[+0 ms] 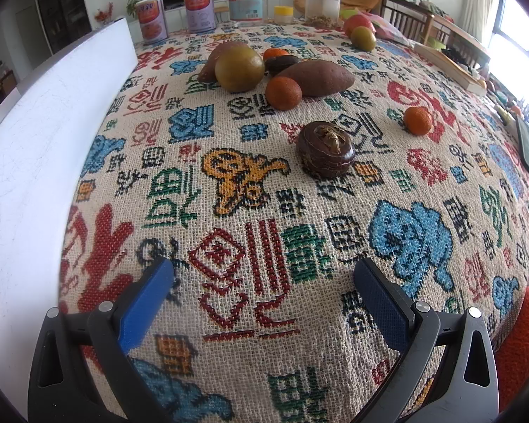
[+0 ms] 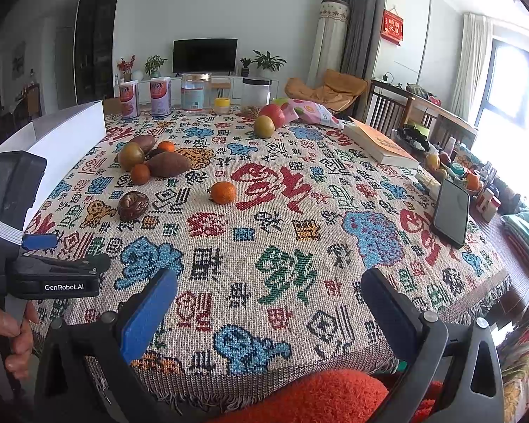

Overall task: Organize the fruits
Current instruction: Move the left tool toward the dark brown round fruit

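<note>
Two views are showing the same patterned cloth (image 1: pixel 229 162); only the right wrist view is taking in the book (image 2: pixel 381 141), the phone (image 2: pixel 451 211) and the left gripper (image 2: pixel 40 241) from the side, while the left wrist view is showing the white board (image 1: pixel 53 134) close alongside. The brown fruit (image 1: pixel 326 149) is lying ahead of the left gripper (image 1: pixel 264 303), slightly right of centre and well apart from it; a tangerine (image 1: pixel 418 121) is sitting beyond it to the right; a cluster of sweet potato (image 1: pixel 317 77), green fruit (image 1: pixel 239 67) and a second tangerine (image 1: pixel 283 93) is lying farther back. Both the left gripper and the right gripper (image 2: pixel 269 308) are hanging wide open over the near cloth, holding nothing and touching nothing.
</note>
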`<state>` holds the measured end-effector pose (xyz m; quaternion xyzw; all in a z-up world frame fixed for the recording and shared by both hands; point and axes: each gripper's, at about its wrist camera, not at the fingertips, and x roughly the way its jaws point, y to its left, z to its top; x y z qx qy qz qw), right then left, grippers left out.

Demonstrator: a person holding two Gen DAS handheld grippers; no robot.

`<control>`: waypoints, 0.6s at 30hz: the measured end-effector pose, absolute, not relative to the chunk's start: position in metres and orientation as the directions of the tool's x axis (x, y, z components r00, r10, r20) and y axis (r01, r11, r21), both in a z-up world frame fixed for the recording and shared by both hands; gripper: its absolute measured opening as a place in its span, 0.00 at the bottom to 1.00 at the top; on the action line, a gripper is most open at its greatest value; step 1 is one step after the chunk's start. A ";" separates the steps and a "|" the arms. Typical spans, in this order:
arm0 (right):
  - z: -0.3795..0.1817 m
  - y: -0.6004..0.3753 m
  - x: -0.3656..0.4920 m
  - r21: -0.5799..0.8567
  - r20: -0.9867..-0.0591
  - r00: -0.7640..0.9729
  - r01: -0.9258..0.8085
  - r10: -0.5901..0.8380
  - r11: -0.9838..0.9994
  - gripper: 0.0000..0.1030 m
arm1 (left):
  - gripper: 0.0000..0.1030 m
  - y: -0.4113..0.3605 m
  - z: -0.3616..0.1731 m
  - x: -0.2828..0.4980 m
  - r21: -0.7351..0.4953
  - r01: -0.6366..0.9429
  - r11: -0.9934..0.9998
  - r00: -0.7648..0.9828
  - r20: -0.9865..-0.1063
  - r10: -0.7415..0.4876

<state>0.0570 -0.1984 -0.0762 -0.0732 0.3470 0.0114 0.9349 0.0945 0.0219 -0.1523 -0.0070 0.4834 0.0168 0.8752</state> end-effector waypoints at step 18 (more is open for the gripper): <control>-0.077 -0.201 0.058 -0.112 -0.663 0.749 -0.069 -0.023 0.991 1.00 | 0.99 0.029 -0.150 0.096 -0.033 0.044 0.998 0.524 -0.850 -0.052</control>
